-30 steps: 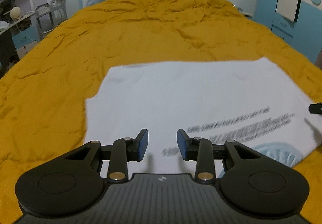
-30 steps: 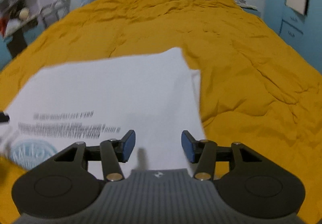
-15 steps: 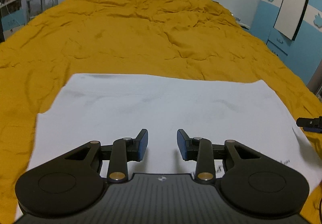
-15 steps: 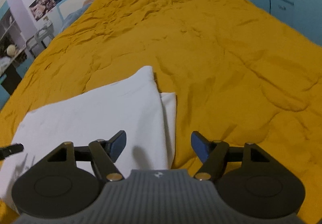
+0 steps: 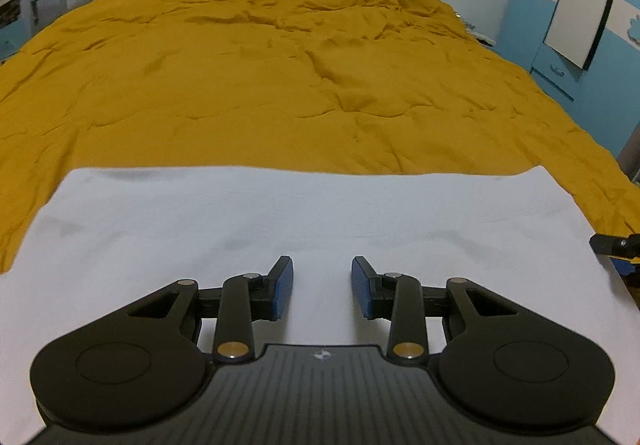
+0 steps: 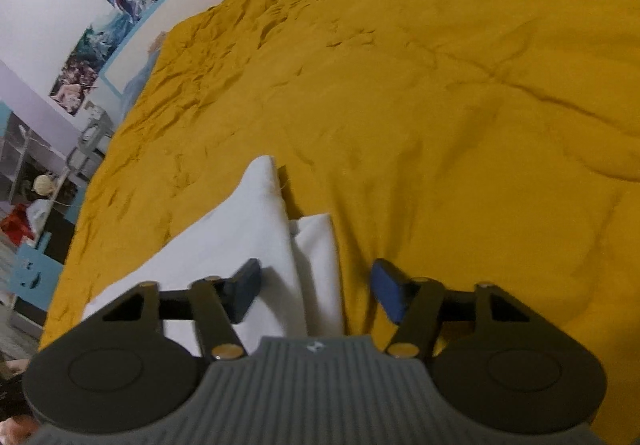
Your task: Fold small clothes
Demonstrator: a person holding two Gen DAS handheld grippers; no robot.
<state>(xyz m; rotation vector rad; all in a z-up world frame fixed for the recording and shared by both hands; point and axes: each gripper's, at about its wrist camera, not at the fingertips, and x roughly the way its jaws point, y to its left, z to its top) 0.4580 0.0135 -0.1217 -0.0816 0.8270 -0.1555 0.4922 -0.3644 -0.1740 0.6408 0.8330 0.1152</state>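
The white garment (image 5: 320, 221) lies flat on the mustard-yellow bed (image 5: 280, 85); its printed lettering, visible a second ago, no longer shows. My left gripper (image 5: 322, 287) hovers above its middle, jaws wide and empty. My right gripper (image 6: 316, 287), now tilted, straddles the cloth's right edge, jaws wider than before.

Bed under wrinkled mustard quilt (image 5: 320, 93); my white folded garment (image 5: 280, 221) lies flat on its near part.
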